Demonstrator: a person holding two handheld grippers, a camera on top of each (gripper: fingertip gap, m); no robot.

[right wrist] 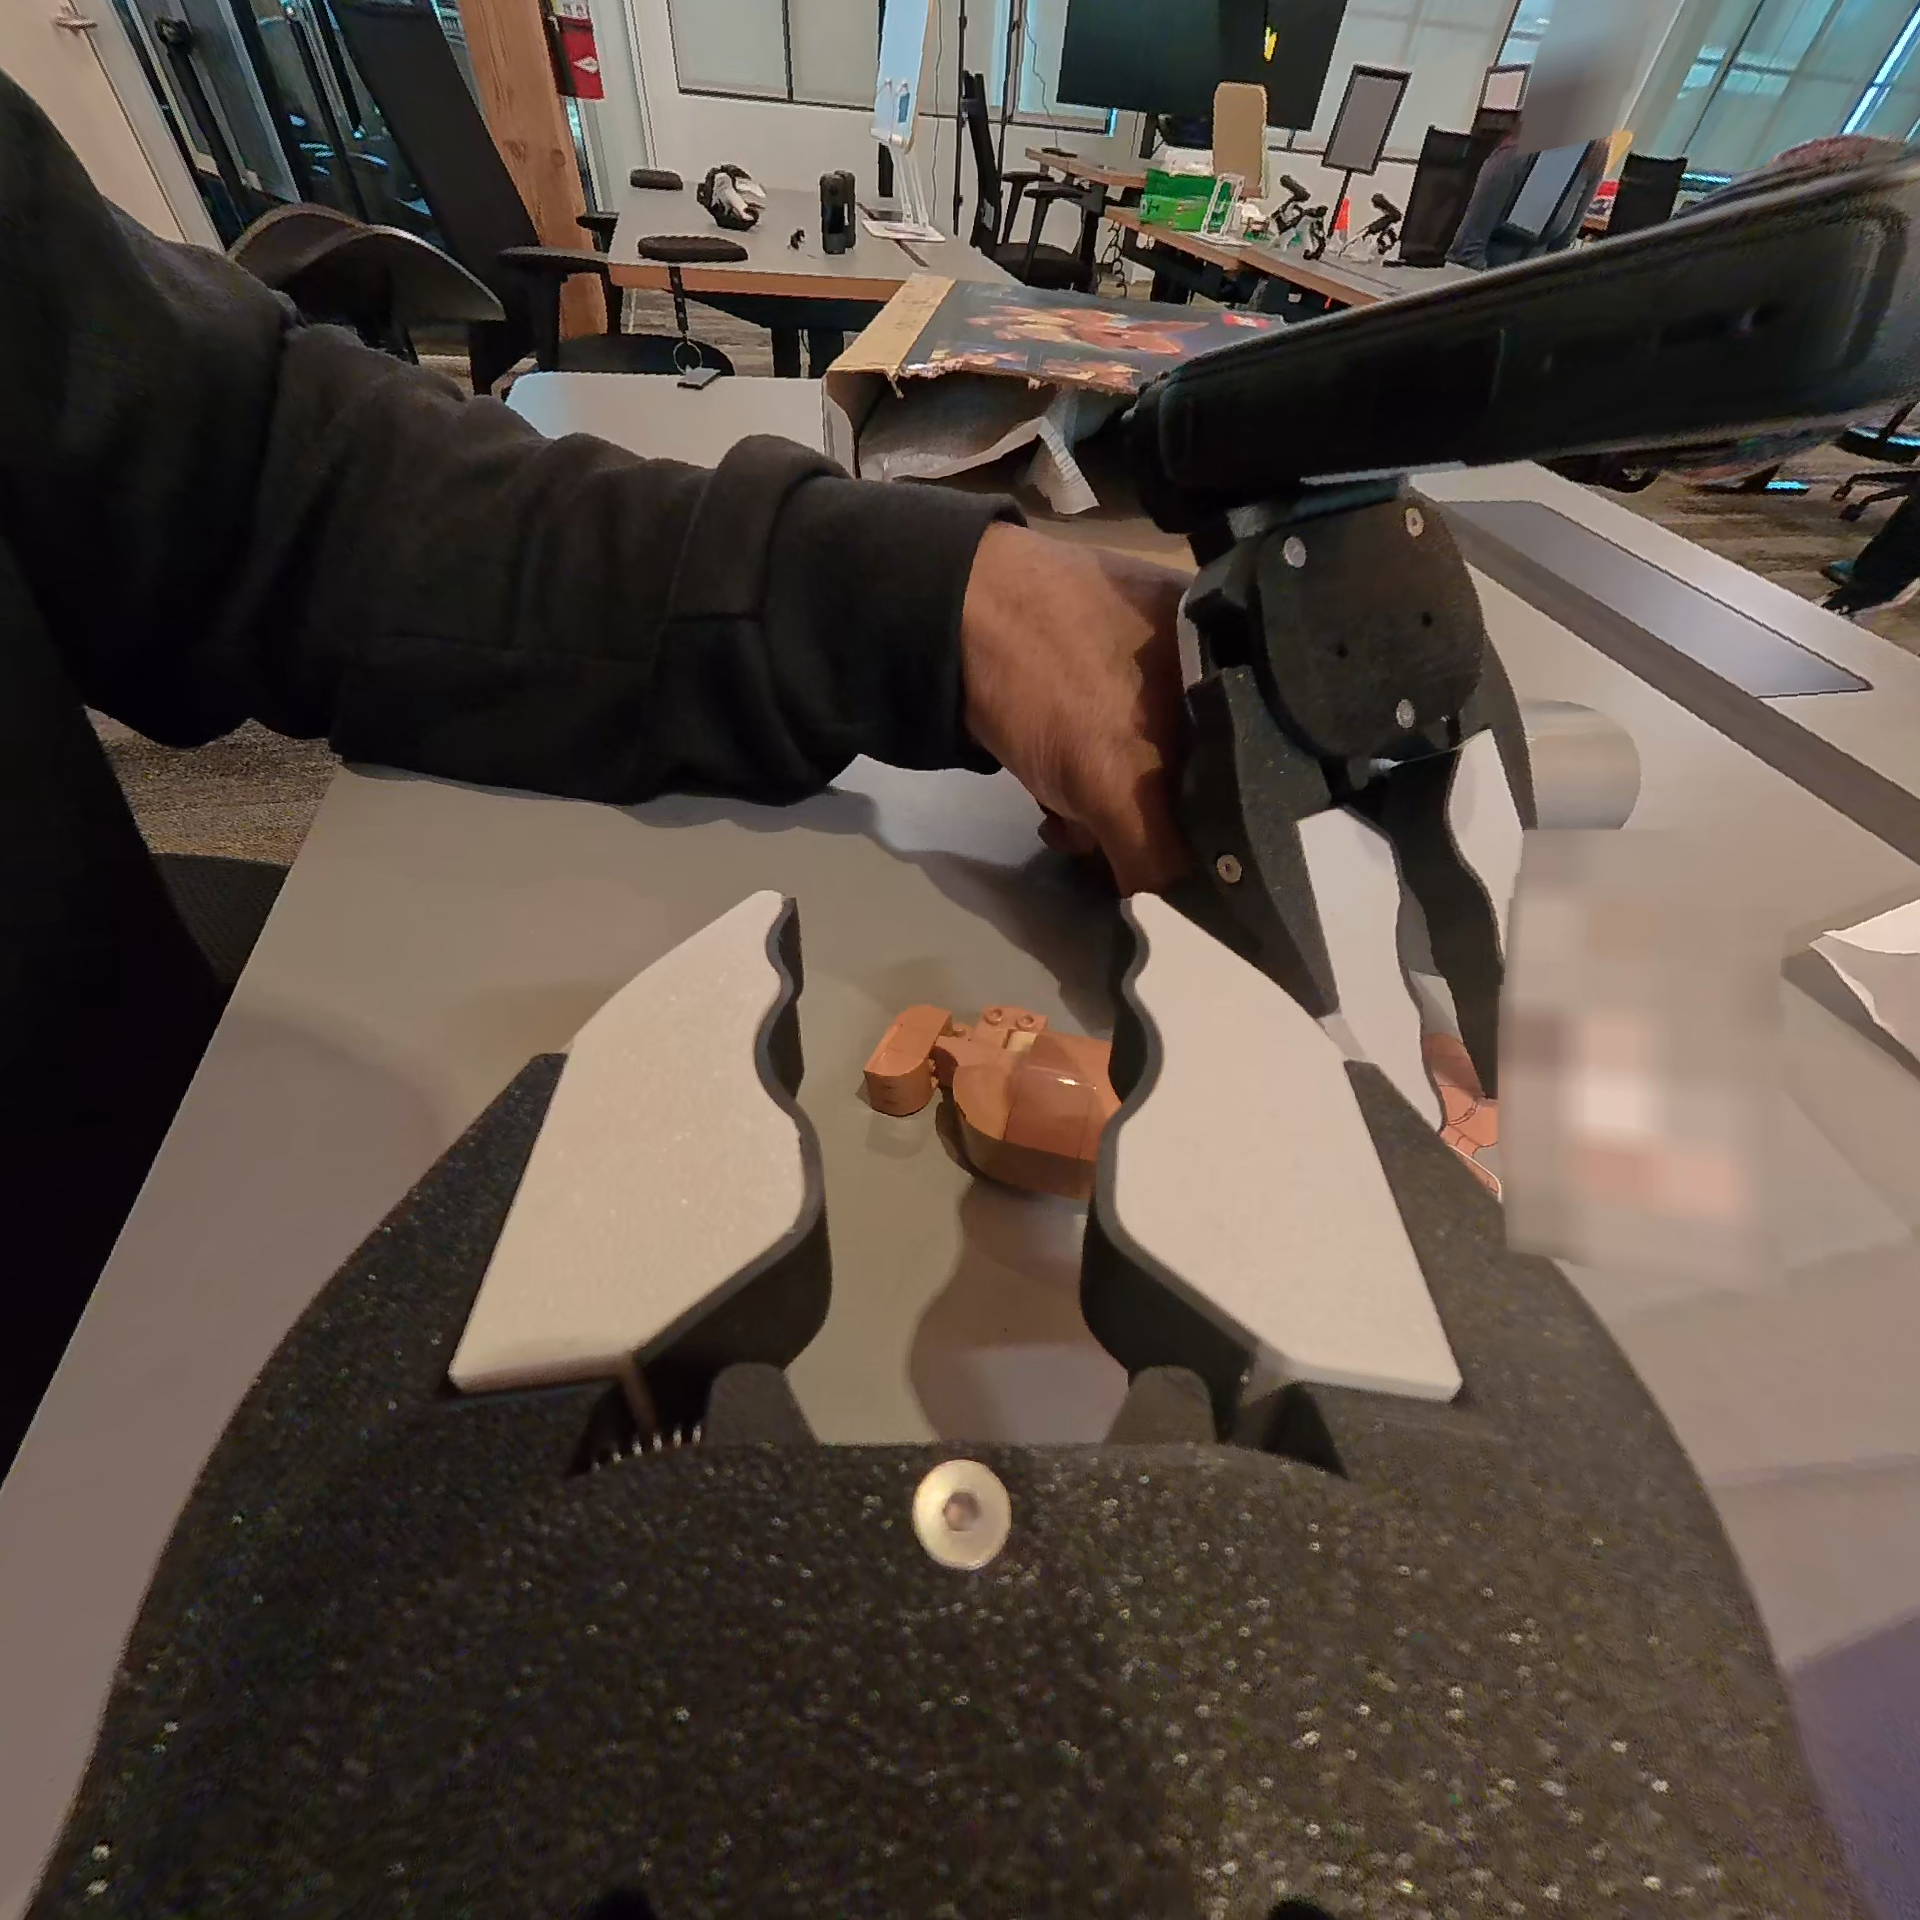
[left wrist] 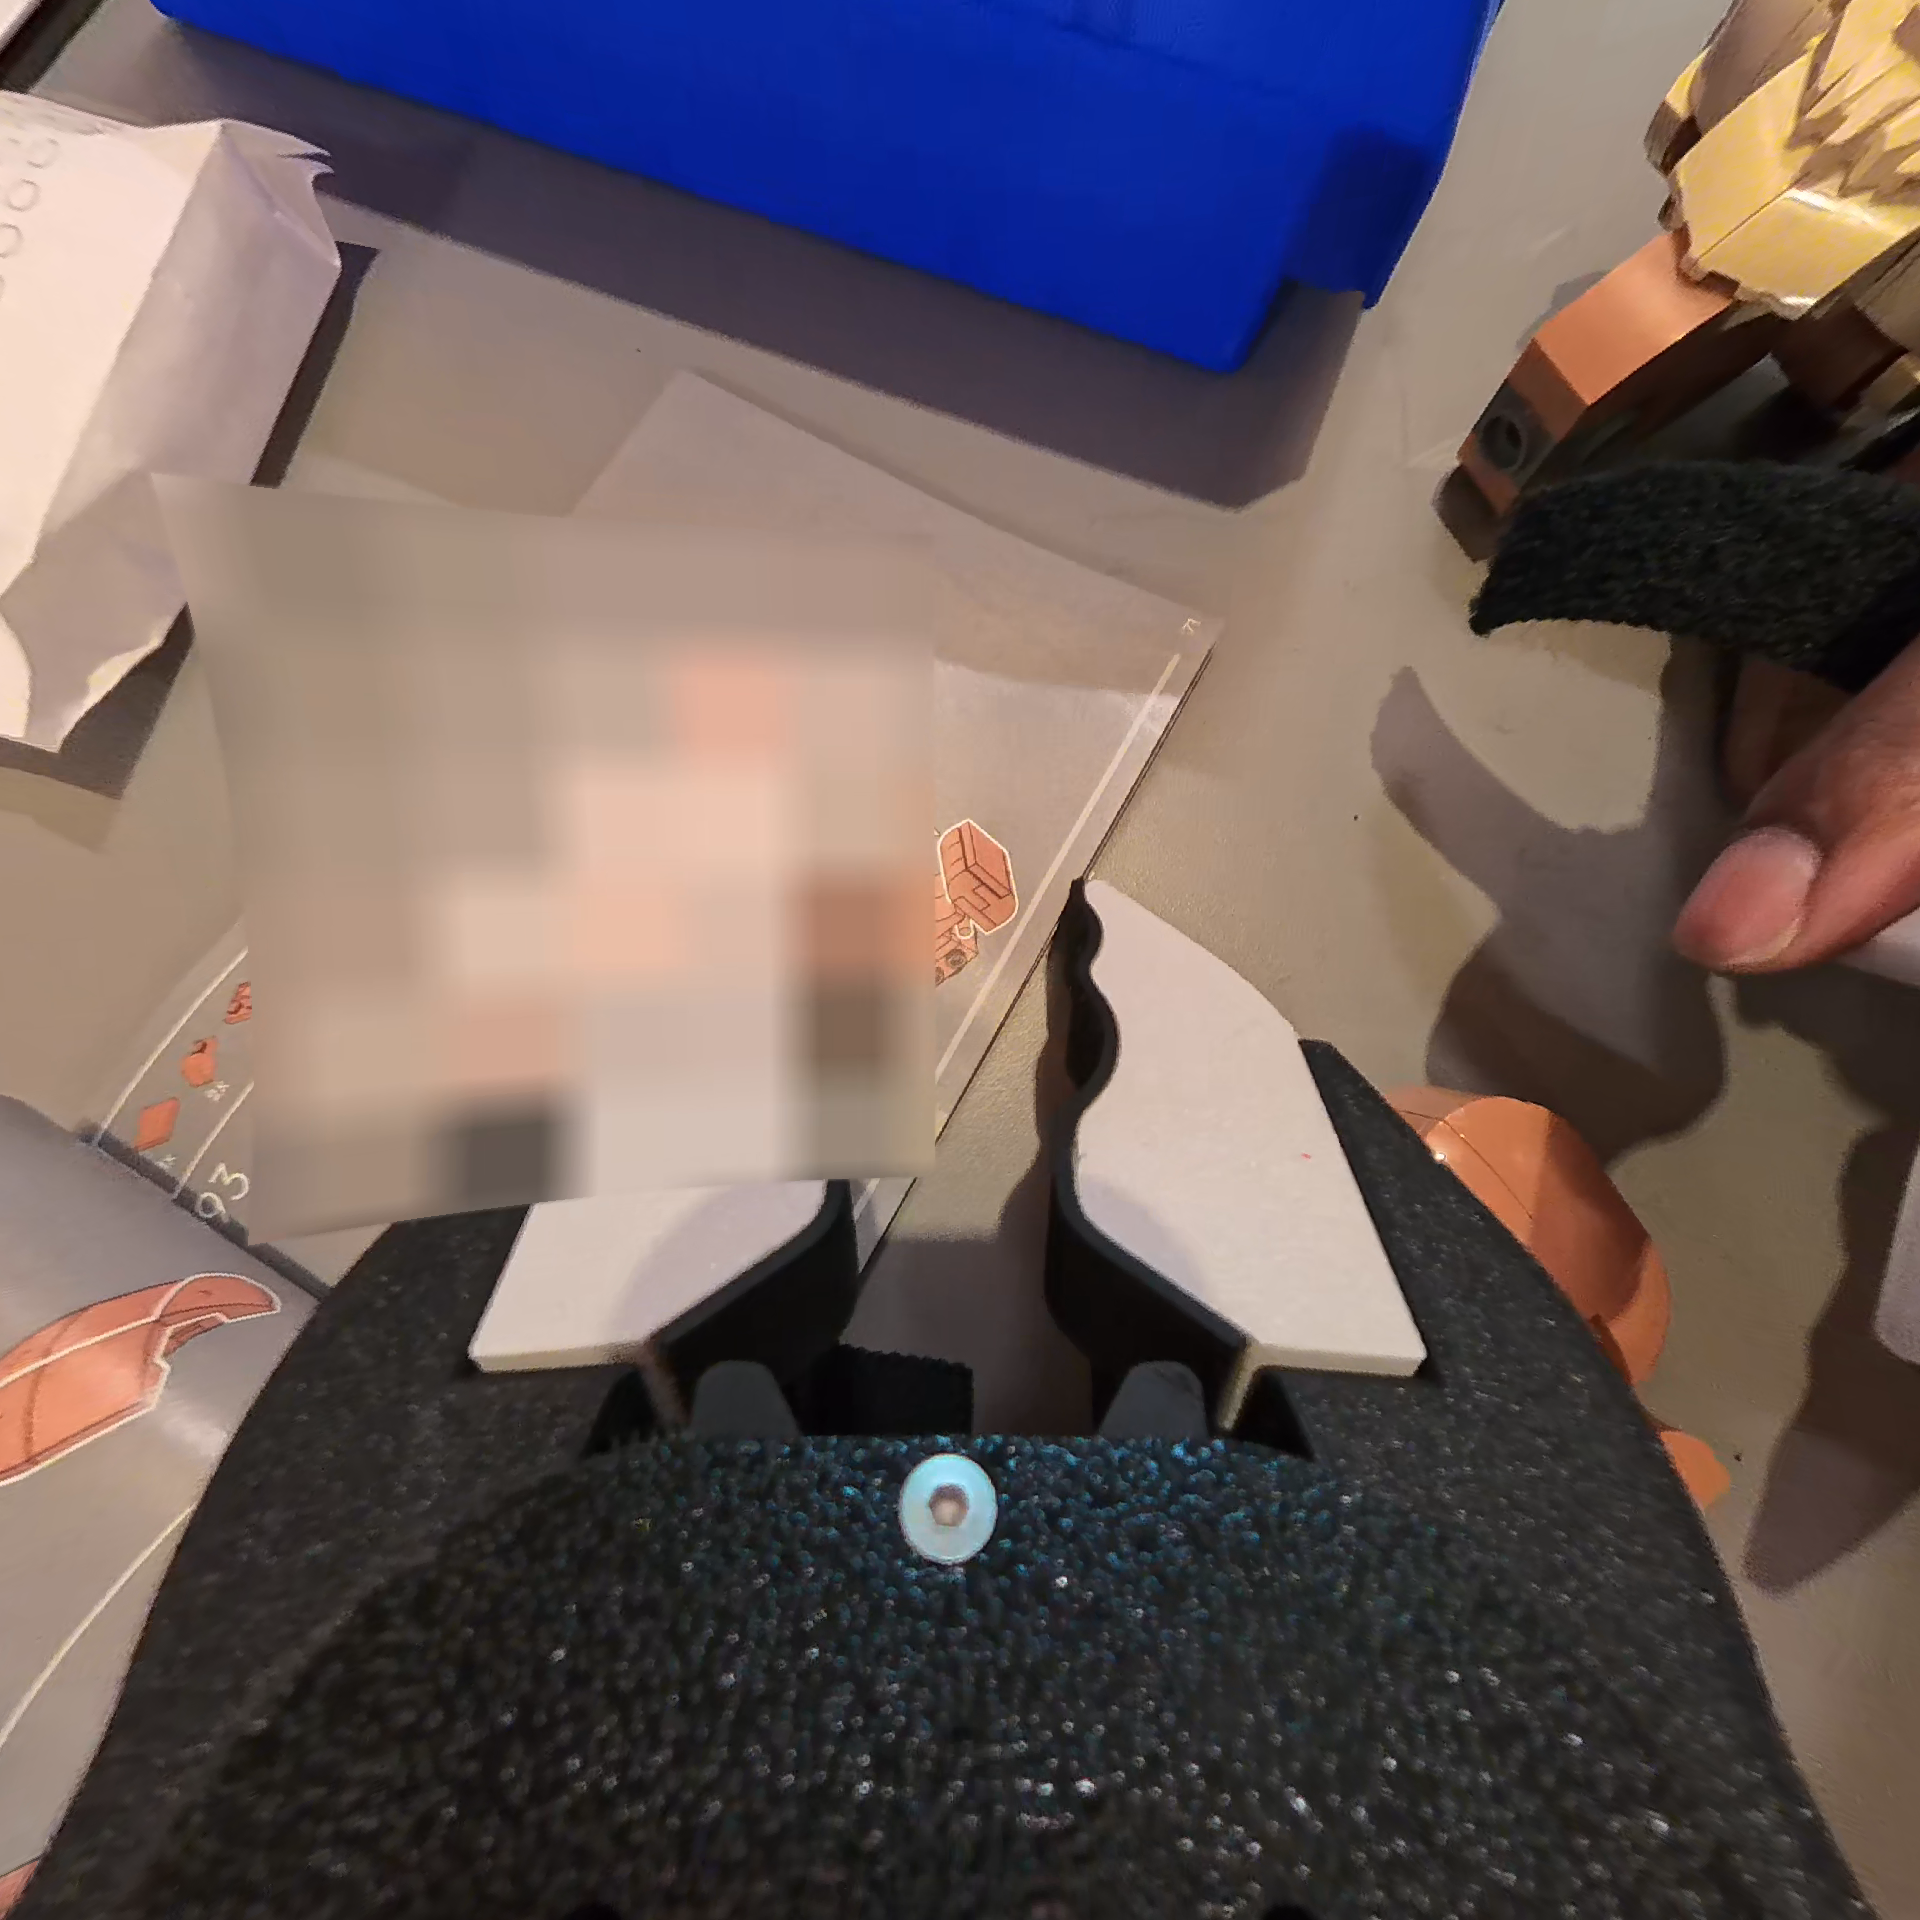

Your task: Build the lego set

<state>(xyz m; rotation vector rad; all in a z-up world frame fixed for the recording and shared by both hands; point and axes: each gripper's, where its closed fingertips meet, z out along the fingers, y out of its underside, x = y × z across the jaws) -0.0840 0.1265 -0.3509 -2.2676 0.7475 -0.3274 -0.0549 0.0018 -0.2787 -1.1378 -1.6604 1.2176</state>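
Note:
My right gripper [right wrist: 956, 914] is open and low over the grey table [right wrist: 416, 935]. A brown brick assembly [right wrist: 997, 1101] lies on the table between its fingers, close against the right finger [right wrist: 1226, 1143] and clear of the left one. My left gripper [right wrist: 1403, 1039] points down at an open instruction booklet [left wrist: 1049, 727], and its fingers stand apart with nothing between them. In the left wrist view a blurred patch hides its left fingertip; the right fingertip [left wrist: 1143, 1018] hovers at the booklet's right edge. The brown assembly [left wrist: 1538, 1195] also shows there at lower right.
A blue bin [left wrist: 831, 156] stands behind the booklet. A crumpled white paper bag [left wrist: 125, 416] lies at the left. A brown and tan brick model [left wrist: 1714, 312] stands at the far right. A torn cardboard box [right wrist: 987, 353] sits at the table's far edge. A sleeved arm [right wrist: 520, 603] crosses the table.

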